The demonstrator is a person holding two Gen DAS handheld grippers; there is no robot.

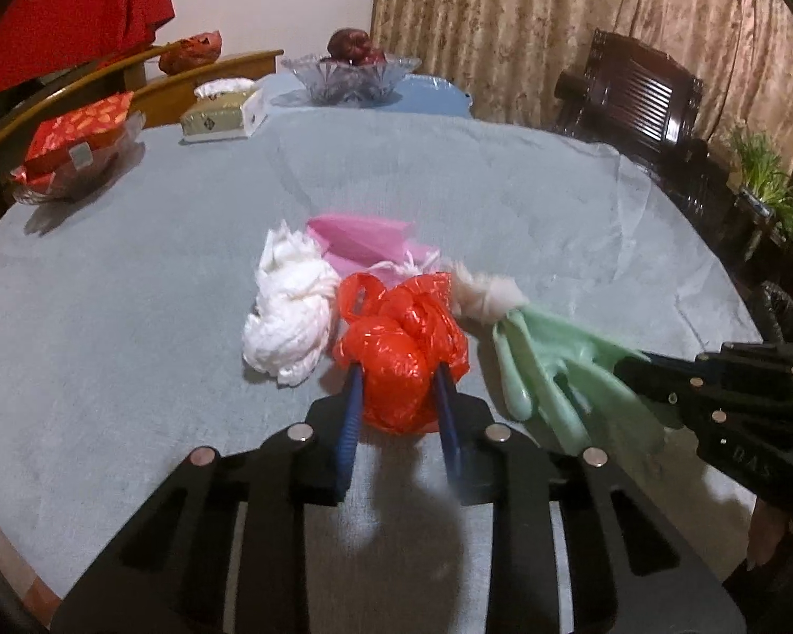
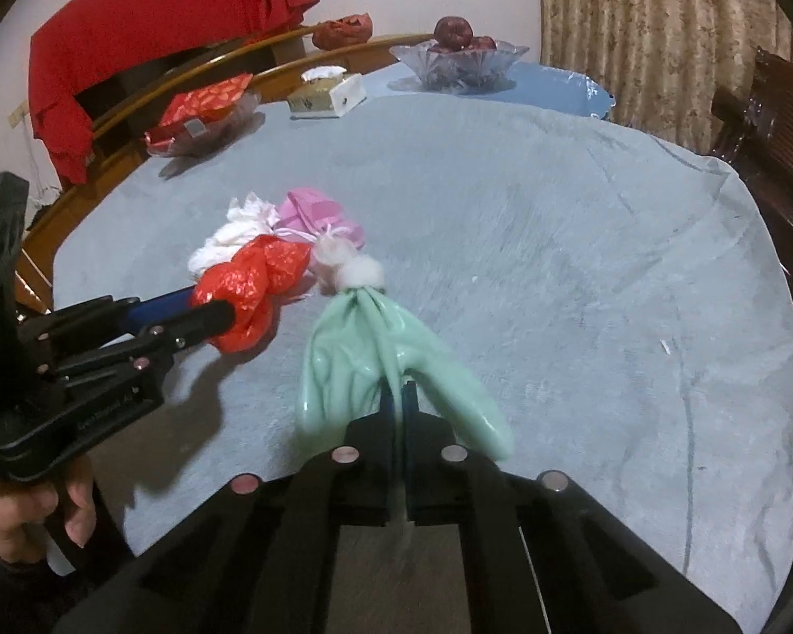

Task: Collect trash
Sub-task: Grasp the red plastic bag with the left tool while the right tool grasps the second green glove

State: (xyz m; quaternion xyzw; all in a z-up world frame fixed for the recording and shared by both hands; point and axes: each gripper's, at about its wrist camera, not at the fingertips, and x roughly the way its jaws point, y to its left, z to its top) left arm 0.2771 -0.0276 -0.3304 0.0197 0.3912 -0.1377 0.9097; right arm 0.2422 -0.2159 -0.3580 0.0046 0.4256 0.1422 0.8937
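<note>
**Left wrist view: five bits of trash, two already grabbed**

Counting five pieces bunched mid-surface [image 1: 132,274]: one red plastic bag [image 1: 402,348], one white wad [image 1: 285,322], one pink bag [image 1: 365,240], one fluffy white clump [image 1: 486,293], one green glove [image 1: 550,370]. Left gripper [image 1: 399,375] fingers squeeze the red bag. Right gripper [image 2: 396,396] fingers are pinched tight on the glove, hiding part of it. Pink bag sits half hidden behind the rest.

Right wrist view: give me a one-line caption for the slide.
Right gripper shut on a green rubber glove while the left gripper clamps a crumpled red plastic bag on the blue-clothed table.
</note>
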